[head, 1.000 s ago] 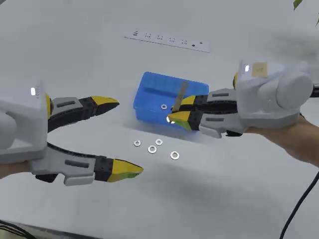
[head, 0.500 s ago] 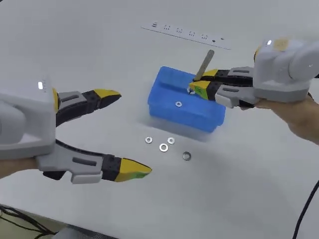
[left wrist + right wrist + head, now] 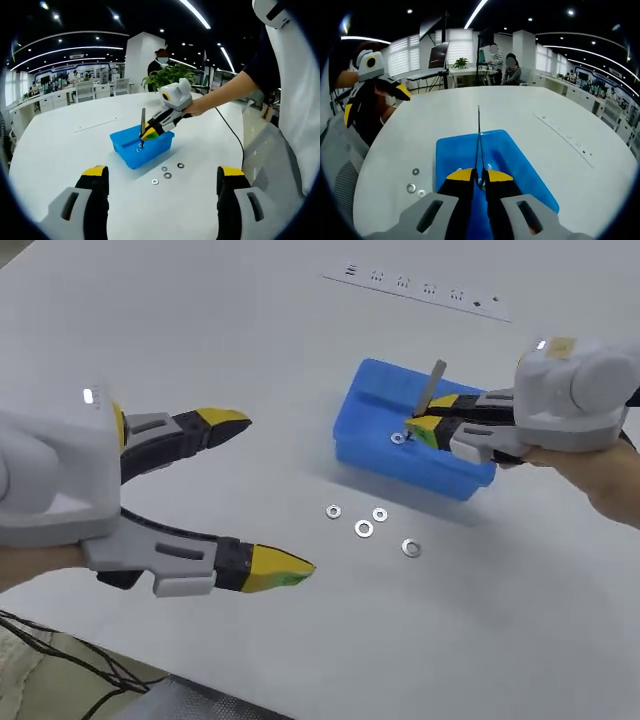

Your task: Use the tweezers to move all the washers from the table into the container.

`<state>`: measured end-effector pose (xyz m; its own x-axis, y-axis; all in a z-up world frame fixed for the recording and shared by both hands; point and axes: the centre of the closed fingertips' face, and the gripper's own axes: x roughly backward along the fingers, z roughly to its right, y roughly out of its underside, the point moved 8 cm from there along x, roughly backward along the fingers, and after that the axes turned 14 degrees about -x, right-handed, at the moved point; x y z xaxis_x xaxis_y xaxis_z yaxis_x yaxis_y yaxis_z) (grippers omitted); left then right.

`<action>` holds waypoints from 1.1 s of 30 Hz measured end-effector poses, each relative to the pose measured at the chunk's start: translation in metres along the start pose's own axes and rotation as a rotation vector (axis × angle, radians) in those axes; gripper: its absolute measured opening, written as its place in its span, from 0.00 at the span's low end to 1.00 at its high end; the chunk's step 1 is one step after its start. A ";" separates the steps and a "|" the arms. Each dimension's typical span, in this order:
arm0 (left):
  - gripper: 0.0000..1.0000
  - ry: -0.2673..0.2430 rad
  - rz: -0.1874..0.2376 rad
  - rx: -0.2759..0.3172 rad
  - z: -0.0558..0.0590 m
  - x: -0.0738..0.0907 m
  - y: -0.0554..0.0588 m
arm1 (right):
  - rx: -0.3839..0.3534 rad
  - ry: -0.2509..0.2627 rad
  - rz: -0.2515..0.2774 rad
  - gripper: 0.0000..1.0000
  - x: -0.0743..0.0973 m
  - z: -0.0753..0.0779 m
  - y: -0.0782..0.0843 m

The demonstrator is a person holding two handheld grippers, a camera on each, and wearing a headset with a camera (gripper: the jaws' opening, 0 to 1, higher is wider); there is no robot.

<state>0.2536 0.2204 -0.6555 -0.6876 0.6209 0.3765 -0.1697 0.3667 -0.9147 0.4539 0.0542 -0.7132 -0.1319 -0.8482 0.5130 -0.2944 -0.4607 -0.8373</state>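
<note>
A blue container point(image 3: 455, 468) stands on the white table, also seen in the left gripper view point(image 3: 131, 151) and the right gripper view point(image 3: 517, 172). My right gripper point(image 3: 424, 429) is shut on the metal tweezers point(image 3: 434, 383), whose tips point down into the container; the tweezers point(image 3: 479, 135) rise from its jaws. One washer point(image 3: 397, 438) lies inside beside the tips; whether it is pinched is unclear. Several washers point(image 3: 364, 529) lie loose in front of the container, also seen as washers point(image 3: 167, 175) between my jaws. My left gripper point(image 3: 255, 495) hovers open at the left, holding nothing.
A long white strip with dark markings point(image 3: 420, 288) lies at the far side of the table. The table's near edge runs along the bottom left, with dark cables point(image 3: 60, 670) below it. People sit at desks in the background of the right gripper view.
My right gripper has carried the tweezers from the container's near wall to over its inside. The loose washers and my left gripper hold their places; the head view has shifted.
</note>
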 end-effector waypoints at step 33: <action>0.92 -0.036 0.092 0.081 -0.016 -0.013 -0.020 | 0.016 0.014 0.016 0.08 0.018 -0.005 -0.011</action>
<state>0.2773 0.2154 -0.6396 -0.7278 0.6231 0.2864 -0.1604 0.2514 -0.9545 0.4505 0.0454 -0.6942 -0.1499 -0.8518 0.5019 -0.2773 -0.4511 -0.8483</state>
